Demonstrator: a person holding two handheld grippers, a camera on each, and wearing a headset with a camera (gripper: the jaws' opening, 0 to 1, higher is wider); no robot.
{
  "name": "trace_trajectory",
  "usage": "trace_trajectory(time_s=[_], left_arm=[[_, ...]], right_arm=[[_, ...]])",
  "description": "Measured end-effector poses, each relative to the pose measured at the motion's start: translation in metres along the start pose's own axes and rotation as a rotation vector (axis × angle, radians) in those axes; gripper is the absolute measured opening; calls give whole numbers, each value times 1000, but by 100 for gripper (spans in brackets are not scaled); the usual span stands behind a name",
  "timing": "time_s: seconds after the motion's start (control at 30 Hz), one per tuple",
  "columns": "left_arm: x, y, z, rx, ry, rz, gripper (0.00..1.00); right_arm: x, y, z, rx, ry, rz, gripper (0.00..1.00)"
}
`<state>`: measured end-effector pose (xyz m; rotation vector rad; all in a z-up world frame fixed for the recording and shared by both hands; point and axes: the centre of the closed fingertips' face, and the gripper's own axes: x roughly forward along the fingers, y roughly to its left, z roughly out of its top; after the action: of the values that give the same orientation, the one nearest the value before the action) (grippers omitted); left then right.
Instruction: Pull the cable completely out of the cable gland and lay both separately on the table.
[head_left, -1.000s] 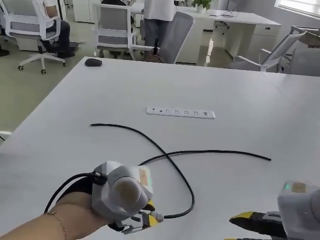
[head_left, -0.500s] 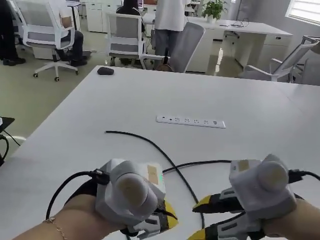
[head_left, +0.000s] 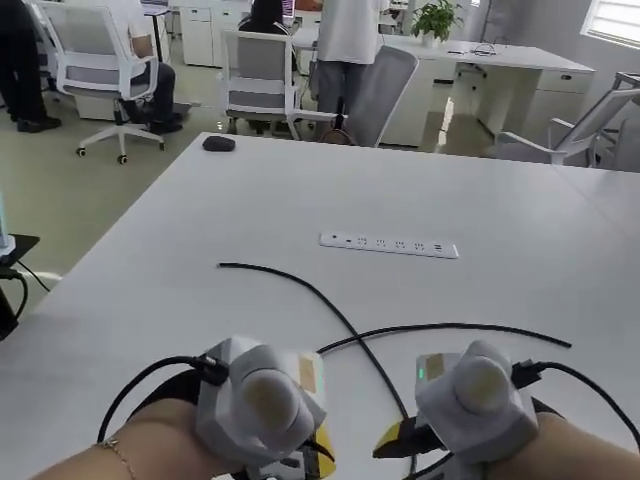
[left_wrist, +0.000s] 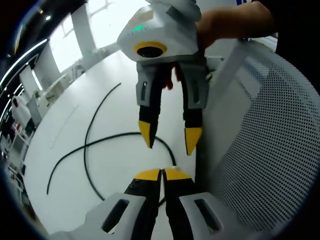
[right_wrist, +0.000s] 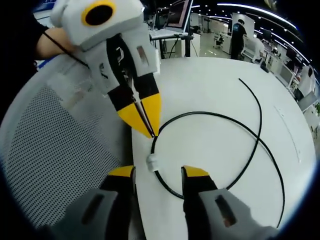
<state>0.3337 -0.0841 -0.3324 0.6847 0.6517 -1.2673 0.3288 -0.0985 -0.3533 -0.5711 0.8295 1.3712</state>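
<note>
Left gripper (right_wrist: 146, 122) pinching cable (right_wrist: 210, 113) beside gland (right_wrist: 151, 161) | right gripper (right_wrist: 158, 172) standing spread, gland lying just ahead between its tips, lengthwise toward left gripper

Nothing written can be read here: no word, number or brand. The power strip (head_left: 388, 244) on the table (head_left: 520, 200) has small marks by its sockets, too fine to make out. The tan stickers (head_left: 307, 372) on the housings of the left gripper (left_wrist: 161, 173) and right gripper (right_wrist: 159, 172) are too small to read.
</note>
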Motion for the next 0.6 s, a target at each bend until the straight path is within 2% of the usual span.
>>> trace_trajectory(time_s=[0.07,0.17,0.27,0.33,0.37,0.43,0.47,0.53,0.6], left_arm=[[6,-4,-7,17,33,-22,6],[19,-7,-15,26,56,-42,18],[31,-11,-25,12,70,-75,18],[38,-11,-33,4,82,-78,20],[40,-13,-38,6,98,-83,21],[44,-13,-45,3,116,-83,21],[45,-12,-46,-6,118,-80,21],[48,-15,-44,-60,93,-82,21],[51,-17,-45,-52,90,-86,22]], right_arm=[[5,3,-2,-11,22,17,37],[18,7,-11,-32,76,44,40],[28,7,-16,-47,96,44,40],[33,5,-19,-41,89,35,37],[40,4,-19,10,55,25,35],[44,2,-23,33,51,16,33],[46,1,-27,17,50,10,32],[47,-2,-32,-48,64,-4,29],[48,-4,-34,-35,53,-7,26]])
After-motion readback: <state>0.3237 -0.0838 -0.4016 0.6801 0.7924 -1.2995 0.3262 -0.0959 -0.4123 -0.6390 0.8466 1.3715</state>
